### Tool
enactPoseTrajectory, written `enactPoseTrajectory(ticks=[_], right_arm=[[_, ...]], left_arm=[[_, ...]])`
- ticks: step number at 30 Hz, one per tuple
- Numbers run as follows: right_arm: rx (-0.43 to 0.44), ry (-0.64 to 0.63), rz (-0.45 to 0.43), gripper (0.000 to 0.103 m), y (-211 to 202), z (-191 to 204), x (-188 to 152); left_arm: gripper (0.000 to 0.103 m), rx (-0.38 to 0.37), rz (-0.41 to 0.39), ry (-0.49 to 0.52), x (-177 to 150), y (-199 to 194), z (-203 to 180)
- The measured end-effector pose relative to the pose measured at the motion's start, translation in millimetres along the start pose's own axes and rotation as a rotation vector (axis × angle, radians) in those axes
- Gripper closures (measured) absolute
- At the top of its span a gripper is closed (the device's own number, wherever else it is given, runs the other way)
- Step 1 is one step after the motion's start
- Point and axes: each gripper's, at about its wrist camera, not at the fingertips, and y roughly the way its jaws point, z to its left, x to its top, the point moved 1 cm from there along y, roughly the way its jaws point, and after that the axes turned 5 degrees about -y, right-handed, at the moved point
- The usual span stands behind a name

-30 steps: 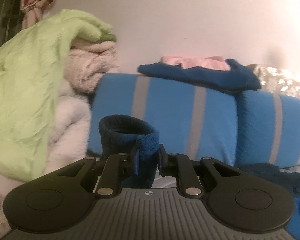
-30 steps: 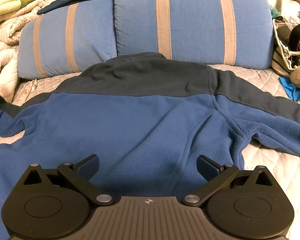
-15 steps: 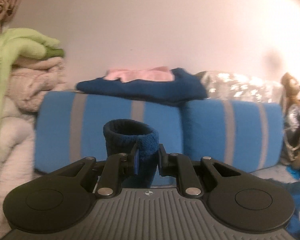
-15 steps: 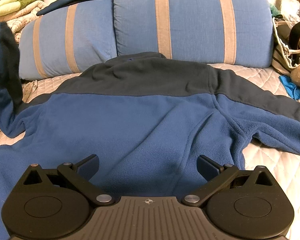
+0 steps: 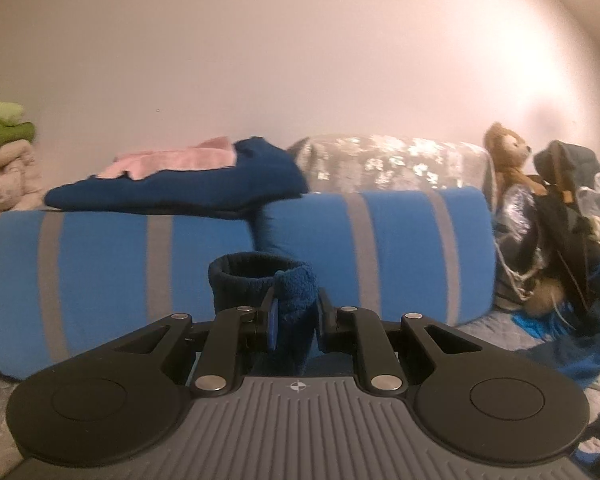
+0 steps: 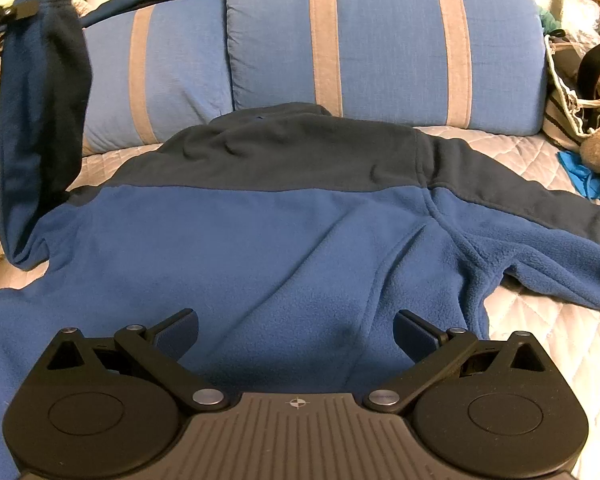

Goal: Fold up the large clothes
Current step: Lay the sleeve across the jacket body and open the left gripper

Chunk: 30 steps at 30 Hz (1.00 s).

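The big blue fleece (image 6: 284,240) lies flat on the bed, just below the striped pillows (image 6: 380,40). L gripper (image 5: 294,316) pinches the sleeve cuff (image 5: 260,280), held up. R gripper (image 6: 296,332) hangs wide apart over the fleece, empty. The cuff is thick & only its edge is pinched, so it could slip out & the sleeve flop back crooked.

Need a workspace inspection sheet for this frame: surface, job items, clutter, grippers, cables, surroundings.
Surface: quilted bed cover, pale, partly bare.
Job's things: blue fleece jacket spread flat, back up; its left sleeve lifted by the cuff.
Clutter: folded navy garment with pink cloth on the striped cushions; bags; teddy bear; blanket pile.
Grippers: left gripper shut on the cuff; right gripper open above the jacket.
Cables: nothing seen.
Surroundings: plain wall.
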Motion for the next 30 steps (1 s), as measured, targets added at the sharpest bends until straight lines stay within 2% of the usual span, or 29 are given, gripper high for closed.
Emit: enactPoseTrajectory(ticks=[6, 9, 12, 13, 14, 15, 16, 19, 23, 28, 30], right_arm=[[-0.001, 0.000, 0.001, 0.000, 0.6, 0.5, 0.3], [-0.002, 0.002, 0.002, 0.000, 1.3, 0.8, 0.0], [-0.001, 0.002, 0.003, 0.000, 1.7, 1.0, 0.1], [0.001, 0.003, 0.004, 0.000, 1.9, 0.8, 0.1], [0.004, 0.005, 0.005, 0.000, 1.9, 0.2, -0.1], [0.009, 0.008, 0.006, 0.000, 2.0, -1.0, 0.0], [0.018, 0.014, 0.006, 0.000, 1.8, -2.4, -0.3], [0.036, 0.037, 0.001, 0.000, 0.2, -7.2, -1.2], [0.062, 0.070, -0.026, 0.000, -4.2, -13.3, -2.4], [0.157, 0.219, -0.085, 0.001, -16.4, -42.4, -4.4], [0.161, 0.266, -0.091, 0.007, -20.8, -57.4, -1.9]], left_arm=[[0.085, -0.090, 0.023, 0.059, -7.3, 17.0, -38.9], [0.085, -0.176, 0.028, 0.090, -16.9, 26.8, -63.5], [0.080, -0.264, 0.054, 0.128, -32.7, 37.4, -92.1], [0.068, -0.292, 0.071, 0.135, -38.9, 41.2, -100.3], [0.048, -0.326, 0.096, 0.140, -46.3, 45.7, -109.0], [0.037, -0.355, 0.113, 0.139, -52.6, 48.4, -114.4], [0.020, -0.378, 0.127, 0.132, -58.8, 50.0, -118.3], [0.019, -0.427, 0.191, 0.109, -70.9, 53.0, -119.0], [0.019, -0.409, 0.248, 0.085, -77.6, 37.6, -96.0], [0.019, -0.310, 0.278, 0.009, -82.8, 5.6, -49.5], [0.019, -0.265, 0.286, -0.023, -87.0, -12.1, -27.3]])
